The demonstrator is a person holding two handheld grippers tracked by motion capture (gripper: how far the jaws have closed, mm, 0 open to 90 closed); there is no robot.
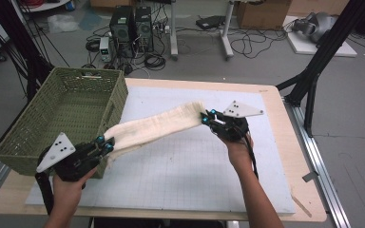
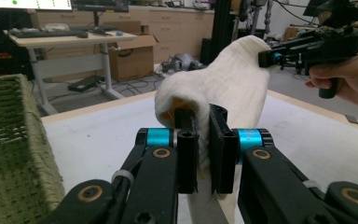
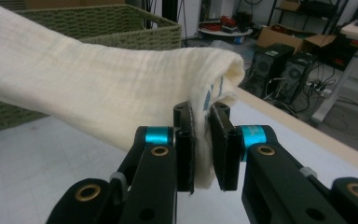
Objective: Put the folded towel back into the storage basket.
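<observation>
A cream cloth (image 1: 159, 126) hangs stretched in the air above the desk (image 1: 195, 171), each end pinched. The left tongs (image 1: 105, 144) are clenched on its near end, just beside the green wicker basket (image 1: 38, 137); the right tongs (image 1: 207, 117) grasp the far end. The basket's visible inside holds nothing.
</observation>
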